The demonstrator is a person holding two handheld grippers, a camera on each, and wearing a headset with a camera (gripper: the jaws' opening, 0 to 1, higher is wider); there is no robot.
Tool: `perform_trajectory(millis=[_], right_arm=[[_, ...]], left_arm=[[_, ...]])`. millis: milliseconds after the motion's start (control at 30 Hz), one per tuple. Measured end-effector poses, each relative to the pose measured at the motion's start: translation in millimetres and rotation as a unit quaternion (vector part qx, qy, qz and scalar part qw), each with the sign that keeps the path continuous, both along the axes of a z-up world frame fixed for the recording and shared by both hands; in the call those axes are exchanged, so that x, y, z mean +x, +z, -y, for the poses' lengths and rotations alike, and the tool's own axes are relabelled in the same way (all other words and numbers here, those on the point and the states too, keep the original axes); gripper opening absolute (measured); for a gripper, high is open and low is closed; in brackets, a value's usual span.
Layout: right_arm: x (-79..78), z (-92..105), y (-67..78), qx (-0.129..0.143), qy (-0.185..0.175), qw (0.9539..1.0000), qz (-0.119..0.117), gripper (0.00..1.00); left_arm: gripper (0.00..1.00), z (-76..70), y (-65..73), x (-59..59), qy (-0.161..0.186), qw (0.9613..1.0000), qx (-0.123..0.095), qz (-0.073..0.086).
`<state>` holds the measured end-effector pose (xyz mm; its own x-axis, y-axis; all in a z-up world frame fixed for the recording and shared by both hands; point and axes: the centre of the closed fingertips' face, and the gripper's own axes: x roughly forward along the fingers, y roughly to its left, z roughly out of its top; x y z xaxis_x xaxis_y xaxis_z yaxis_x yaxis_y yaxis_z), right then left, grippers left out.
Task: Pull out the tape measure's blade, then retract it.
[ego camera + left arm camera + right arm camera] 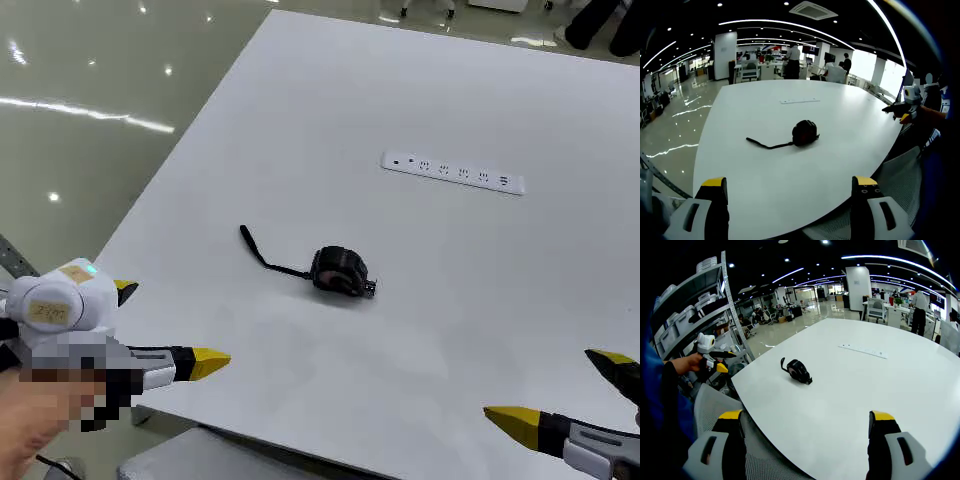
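Tape measure [340, 271] front end indistinct; left tongs [168, 326], right tongs [545, 386] both apart, empty; right body cropped.

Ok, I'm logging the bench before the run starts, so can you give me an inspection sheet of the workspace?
Surface: white table, bare apart from two items.
Job's things: black tape measure near the table's middle, blade not pulled out, its black strap trailing on the table.
Clutter: white power strip lying flat beyond the tape measure.
Grippers: left gripper and right gripper both open, at the near edge, holding nothing and clear of the tape measure.
Cables: nothing seen.
Surroundings: glossy floor, shelving with bins, people at desks far behind.
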<state>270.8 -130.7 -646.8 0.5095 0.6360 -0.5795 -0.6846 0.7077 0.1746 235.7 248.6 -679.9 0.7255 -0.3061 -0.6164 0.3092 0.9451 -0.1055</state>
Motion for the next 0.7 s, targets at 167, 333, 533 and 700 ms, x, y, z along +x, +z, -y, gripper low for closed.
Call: perform_trajectory(millis=[167, 333, 533, 700], right_arm=[[-3.3, 1.4, -1.9, 0.000, -0.007, 1.0000, 0.000, 0.99], [-4.6, 2.6, -2.2, -0.001, -0.009, 1.0000, 0.003, 0.99], [-3.9, 2.5, -2.3, -0.001, -0.011, 0.9999, 0.003, 0.99], [-5.5, 2.5, -1.8, -0.003, -0.010, 0.9999, 0.004, 0.98]], left_arm=[[1.00, 2.5, 0.1, 1.7, -0.013, 0.9999, 0.004, -0.002], [1.00, 4.9, 0.8, 2.8, -0.021, 0.9998, 0.003, 0.000], [1.00, 6.6, 1.3, 4.4, -0.027, 0.9996, 0.004, 0.000], [1.00, 7.2, 3.7, 5.6, -0.028, 0.9996, 0.005, 0.003]])
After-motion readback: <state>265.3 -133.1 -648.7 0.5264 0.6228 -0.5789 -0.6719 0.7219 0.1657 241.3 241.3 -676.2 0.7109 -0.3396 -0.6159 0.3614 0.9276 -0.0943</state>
